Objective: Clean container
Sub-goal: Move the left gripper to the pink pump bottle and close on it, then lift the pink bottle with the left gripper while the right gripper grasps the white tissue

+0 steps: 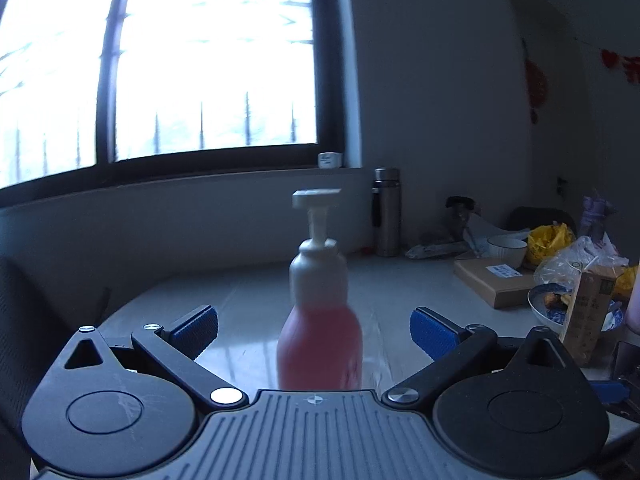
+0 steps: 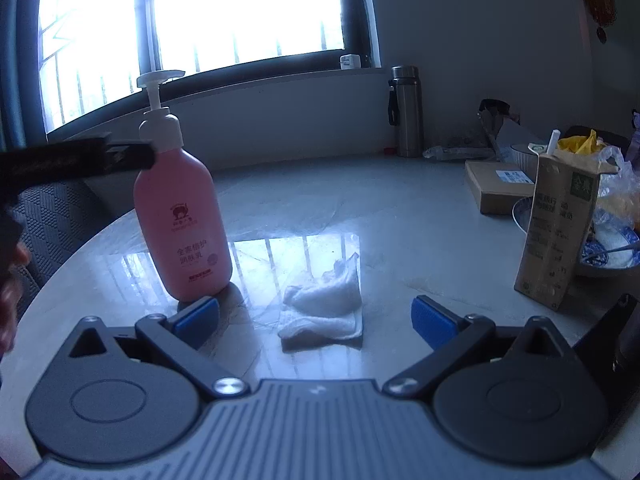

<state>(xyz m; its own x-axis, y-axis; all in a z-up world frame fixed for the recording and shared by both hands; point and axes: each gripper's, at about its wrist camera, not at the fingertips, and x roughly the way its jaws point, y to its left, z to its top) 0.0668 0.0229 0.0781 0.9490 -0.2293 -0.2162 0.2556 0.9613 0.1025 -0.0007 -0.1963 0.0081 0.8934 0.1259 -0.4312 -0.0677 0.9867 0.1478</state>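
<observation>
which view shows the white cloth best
The right wrist view. The crumpled white cloth lies in plain sight on the table, ahead of the open jaws and right of the pink pump bottle. The left wrist view shows none of it, only the bottle up close.

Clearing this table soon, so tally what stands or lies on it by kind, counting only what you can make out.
Pump bottle: 1, pink
White cloth: 1
Steel flask: 1
Drink carton: 1
Cardboard box: 1
Bowls: 2, white and blue-patterned
Total: 7. The bags and clutter at the far right are too jumbled to count.
</observation>
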